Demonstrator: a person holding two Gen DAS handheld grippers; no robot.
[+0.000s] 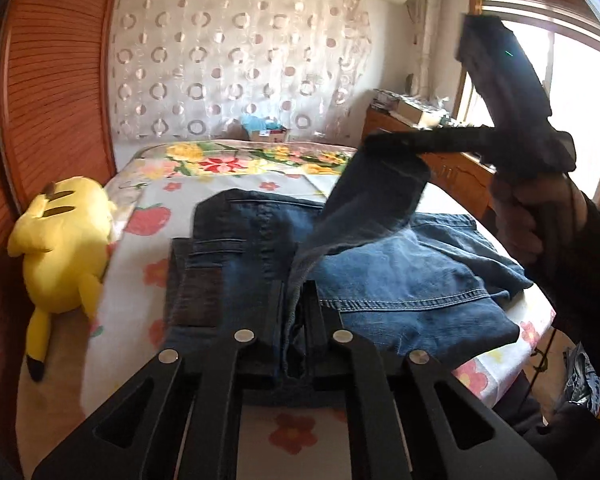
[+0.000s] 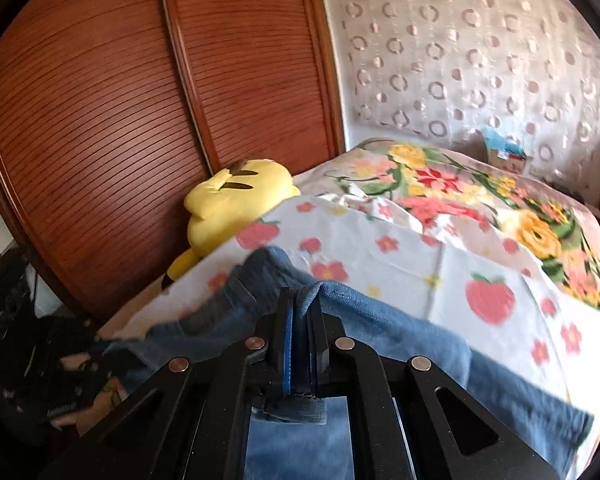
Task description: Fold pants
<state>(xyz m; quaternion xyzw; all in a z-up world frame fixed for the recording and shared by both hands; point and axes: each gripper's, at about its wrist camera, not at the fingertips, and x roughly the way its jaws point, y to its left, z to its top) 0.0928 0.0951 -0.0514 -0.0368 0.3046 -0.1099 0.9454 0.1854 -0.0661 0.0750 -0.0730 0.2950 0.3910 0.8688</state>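
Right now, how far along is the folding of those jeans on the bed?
Partly done, it seems. The jeans already lie doubled on the flowered bedsheet. In hand: the left tool is shut on a denim fold near the waistband, and the right tool is shut on another edge and holds it above the bed. Left: laying that raised part over and smoothing it into a neat stack.

Faded blue denim pants (image 1: 400, 280), matt black fingers (image 2: 320, 320), slatted glossy wood wardrobe (image 2: 120, 100).

Daylight is streaming through the wood-framed window (image 1: 548, 52), blowing its panes out to white glare. Fisheye distortion is bowing the reddish slatted wooden doors (image 2: 120, 100) at the edges. Motion blur is softening the raised blue denim pants (image 1: 376, 196).
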